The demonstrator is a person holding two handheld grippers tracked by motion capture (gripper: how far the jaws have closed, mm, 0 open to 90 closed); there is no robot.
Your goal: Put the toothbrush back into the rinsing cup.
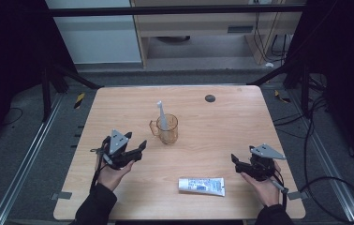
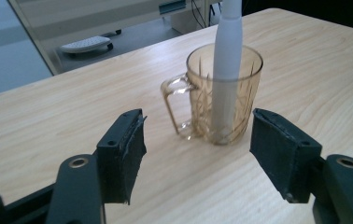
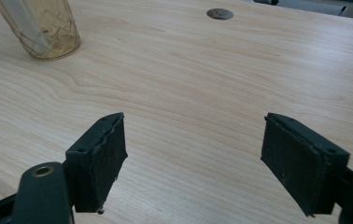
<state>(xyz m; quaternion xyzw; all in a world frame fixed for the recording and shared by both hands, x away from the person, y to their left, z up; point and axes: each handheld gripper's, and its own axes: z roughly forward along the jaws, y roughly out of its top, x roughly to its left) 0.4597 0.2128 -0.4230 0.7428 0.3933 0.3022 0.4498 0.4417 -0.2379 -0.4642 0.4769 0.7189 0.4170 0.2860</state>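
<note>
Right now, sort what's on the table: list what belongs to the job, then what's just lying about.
In the job:
- mug, in front of the open left hand-held gripper
- toothbrush, standing in the mug

Lying about:
- toothpaste tube, flat near the front edge
- dark round cap in the table

In the left gripper view the toothbrush (image 2: 227,51) runs out past the top edge, so its head is cut off, and its lower end is seen only through the amber cup (image 2: 224,93). In the right gripper view the cup (image 3: 39,28) is cropped at the top. The print on the tube (image 1: 202,185) is too small to read.
</note>
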